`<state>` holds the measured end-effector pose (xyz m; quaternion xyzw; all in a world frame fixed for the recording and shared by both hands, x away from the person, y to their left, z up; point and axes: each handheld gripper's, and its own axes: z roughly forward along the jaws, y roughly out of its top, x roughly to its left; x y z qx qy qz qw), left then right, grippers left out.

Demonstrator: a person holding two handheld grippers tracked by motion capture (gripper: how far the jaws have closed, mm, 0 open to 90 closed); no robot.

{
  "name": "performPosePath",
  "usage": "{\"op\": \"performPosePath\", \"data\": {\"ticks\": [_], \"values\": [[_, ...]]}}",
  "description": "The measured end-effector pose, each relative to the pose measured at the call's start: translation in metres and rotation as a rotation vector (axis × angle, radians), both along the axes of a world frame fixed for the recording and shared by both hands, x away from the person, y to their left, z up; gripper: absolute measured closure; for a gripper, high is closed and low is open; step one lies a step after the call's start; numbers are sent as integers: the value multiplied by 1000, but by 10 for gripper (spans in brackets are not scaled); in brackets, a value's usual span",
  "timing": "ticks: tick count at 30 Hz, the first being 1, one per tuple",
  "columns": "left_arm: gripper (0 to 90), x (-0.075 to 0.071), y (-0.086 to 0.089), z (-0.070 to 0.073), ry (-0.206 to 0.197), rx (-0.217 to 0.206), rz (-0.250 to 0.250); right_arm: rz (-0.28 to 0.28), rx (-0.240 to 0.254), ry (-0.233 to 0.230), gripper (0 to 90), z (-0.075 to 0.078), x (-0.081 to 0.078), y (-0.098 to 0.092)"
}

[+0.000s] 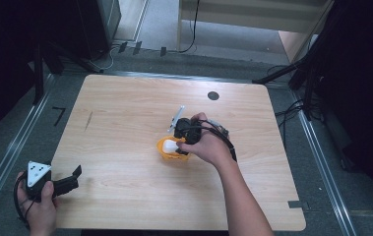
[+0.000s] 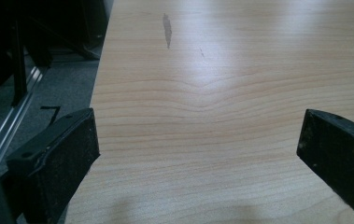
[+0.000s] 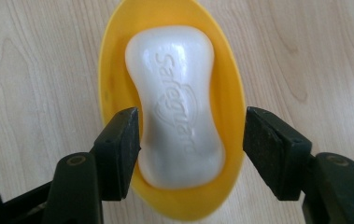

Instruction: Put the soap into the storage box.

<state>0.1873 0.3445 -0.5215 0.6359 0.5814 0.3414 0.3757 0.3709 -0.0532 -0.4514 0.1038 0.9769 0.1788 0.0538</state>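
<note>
On the wooden table (image 1: 125,113) near its middle sits a yellow dish (image 3: 114,70) holding a white soap bar (image 3: 174,102). The right gripper (image 3: 191,140) hovers over it, jaws apart either side of the bar, the left pad just beside it. The left gripper (image 2: 198,149) rests at the table's near-left corner, jaws wide apart.

- The person's right hand (image 1: 207,146) reached in from the bottom edge with the forearm stretched up and to the left across the middle of the high view, fingers wrapped over the black two-jaw right gripper (image 1: 180,145).
- That right gripper pointed steeply downward; in the right gripper view its two black jaws stood partly apart, the left pad right at the edge of what lay between them, the right pad clear of it.
- The left hand (image 1: 37,206) rested at the lower left corner, holding the black left gripper (image 1: 74,176) with the grey three-cornered plate on top.
- The left gripper lay nearly level, its jaws spread wide with nothing between them.
</note>
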Motion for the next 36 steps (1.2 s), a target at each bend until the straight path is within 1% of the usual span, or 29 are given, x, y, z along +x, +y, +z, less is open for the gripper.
{"op": "performPosePath", "data": {"ticks": [1,2,3,5,6,7,9,11,12,13,14,15,16,17,18,19,21,24,26,27,28,29,30,31,32,33,34,36], "values": [[0,0,0,0,0,0,0,0,0,0,381,0,0,0],[0,0,0,0,0,0,0,-18,21,8,375,2,0,-8],[0,0,0,0,0,0,1,-18,21,8,375,2,0,-8],[0,0,0,0,0,1,1,-31,39,-2,361,3,-1,-15],[0,0,0,0,0,2,1,-47,59,-2,353,4,-3,-22],[0,0,0,0,0,2,1,-47,59,-2,353,4,-3,-22],[0,0,0,0,0,3,2,-62,68,-4,347,5,-4,-29],[0,0,0,0,0,4,2,-75,81,-16,345,5,-5,-37],[0,0,0,0,0,3,2,-94,90,-22,324,5,-6,-44],[0,0,0,0,0,3,2,-94,90,-22,324,5,-6,-44],[0,0,-1,0,0,4,3,-118,114,-27,304,5,-7,-52],[0,0,-1,0,0,4,3,-118,114,-27,304,5,-7,-52],[0,0,-1,0,1,5,3,-147,125,-35,281,6,-8,-59],[0,0,-1,0,1,5,3,-147,125,-35,281,6,-8,-59],[0,0,-1,0,0,6,4,-164,138,-35,255,6,-8,-66],[0,0,-1,0,0,6,4,-164,138,-35,255,6,-8,-66],[0,0,-1,0,1,5,3,-197,149,-19,232,6,-10,-73],[0,0,-1,0,1,6,4,-231,164,-20,183,5,-12,-80],[0,0,-1,0,1,7,3,-279,183,-16,136,3,-15,-89],[0,0,-1,0,1,7,3,-279,183,-16,136,3,-15,-89],[0,0,-1,0,1,6,3,-298,185,-21,112,1,-17,-94],[0,0,-1,0,1,6,3,-298,185,-21,112,1,-17,-94],[0,0,-1,0,0,5,4,-322,190,-13,50,-2,-19,-101],[0,0,-1,0,1,7,3,-322,190,-13,50,-2,-19,-101],[0,0,-1,0,0,5,4,-327,191,-5,0,-5,-21,-107],[0,0,-1,0,1,6,4,-327,191,-5,0,-5,-21,-107],[0,0,-1,0,1,6,4,-351,188,-1,0,-7,-24,-113],[0,0,-1,0,1,7,4,-352,188,-5,0,-9,-25,-116]]}}
